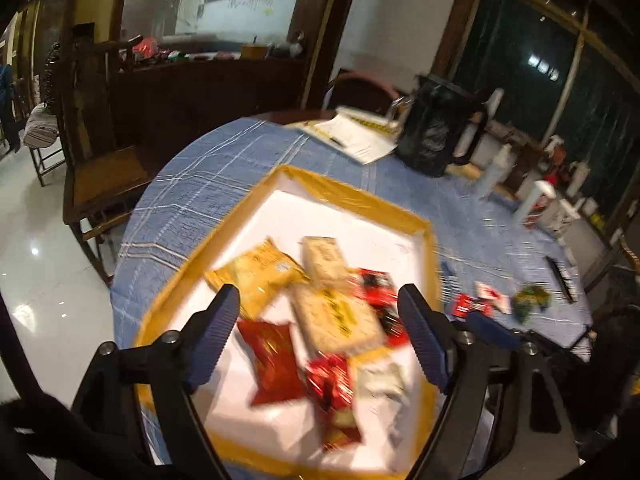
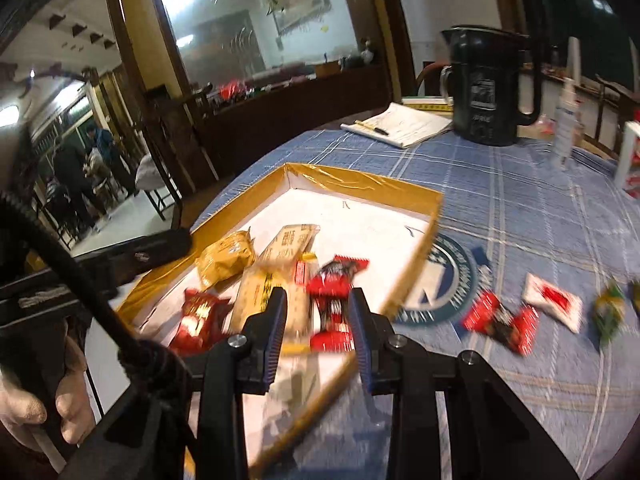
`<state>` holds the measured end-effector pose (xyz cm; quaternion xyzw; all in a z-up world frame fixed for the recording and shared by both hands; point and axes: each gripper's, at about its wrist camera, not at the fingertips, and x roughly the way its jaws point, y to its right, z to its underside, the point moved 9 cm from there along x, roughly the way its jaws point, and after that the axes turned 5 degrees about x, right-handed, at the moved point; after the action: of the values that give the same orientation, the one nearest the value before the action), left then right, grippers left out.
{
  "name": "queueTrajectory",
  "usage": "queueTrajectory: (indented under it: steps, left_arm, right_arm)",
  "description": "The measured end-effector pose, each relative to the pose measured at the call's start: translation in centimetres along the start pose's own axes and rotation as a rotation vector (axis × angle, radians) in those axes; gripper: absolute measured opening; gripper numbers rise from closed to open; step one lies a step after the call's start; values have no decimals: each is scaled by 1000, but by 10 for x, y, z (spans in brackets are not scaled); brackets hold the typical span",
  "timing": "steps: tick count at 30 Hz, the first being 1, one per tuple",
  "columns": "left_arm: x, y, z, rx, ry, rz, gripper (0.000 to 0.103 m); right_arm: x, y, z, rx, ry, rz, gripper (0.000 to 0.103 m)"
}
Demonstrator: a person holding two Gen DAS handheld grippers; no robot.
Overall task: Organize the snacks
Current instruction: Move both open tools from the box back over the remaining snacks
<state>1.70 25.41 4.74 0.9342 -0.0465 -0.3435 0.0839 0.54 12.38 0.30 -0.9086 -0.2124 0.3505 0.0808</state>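
Observation:
A shallow white tray with yellow-taped walls [image 1: 352,196] [image 2: 360,184] lies on the blue checked tablecloth and holds several snack packets: a yellow one [image 1: 260,268] [image 2: 226,256], beige ones [image 1: 336,316] [image 2: 288,246], red ones [image 1: 272,356] [image 2: 198,314]. My left gripper [image 1: 318,320] is open and empty above the tray's packets. My right gripper [image 2: 318,320] is open over the tray's right side, with a red-and-black packet [image 2: 334,292] seen between its fingers; no grip shows. Loose on the cloth right of the tray lie a red packet [image 2: 500,320] [image 1: 468,306], a white-and-red packet [image 2: 554,300] and a green one [image 2: 608,312] [image 1: 532,300].
A black jug [image 2: 490,88] [image 1: 434,128] and an open notebook with a pen [image 2: 400,124] [image 1: 352,132] stand at the table's far side. Bottles [image 1: 496,168] and white containers crowd the right edge. A wooden chair [image 1: 100,176] stands left of the table.

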Motion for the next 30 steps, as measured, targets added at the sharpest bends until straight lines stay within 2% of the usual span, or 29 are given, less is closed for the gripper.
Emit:
queueTrajectory:
  steps: [4,9,14,20,25,30]
  left_arm:
    - [-23,27,16,-40,40,94,81]
    - [-27,63,31,-103,42,210,81]
    - [-26,96,45,-40,26,198,81]
    - [-39,117,50,19,62,179,81]
    - [-54,139,49,113,134,128,81]
    - [-53,158,50,169,142,121,81]
  right_arm:
    - [-29,9,18,24,16,33,34]
    - [-58,35,39,89,22,88,36]
    - [-79,57,54,142,33,131,36]
    - [-101,72,59,158,61,173,36]
    - [-117,86,61,169,85,197,37]
    - [-122,111,68,216,75,218,39]
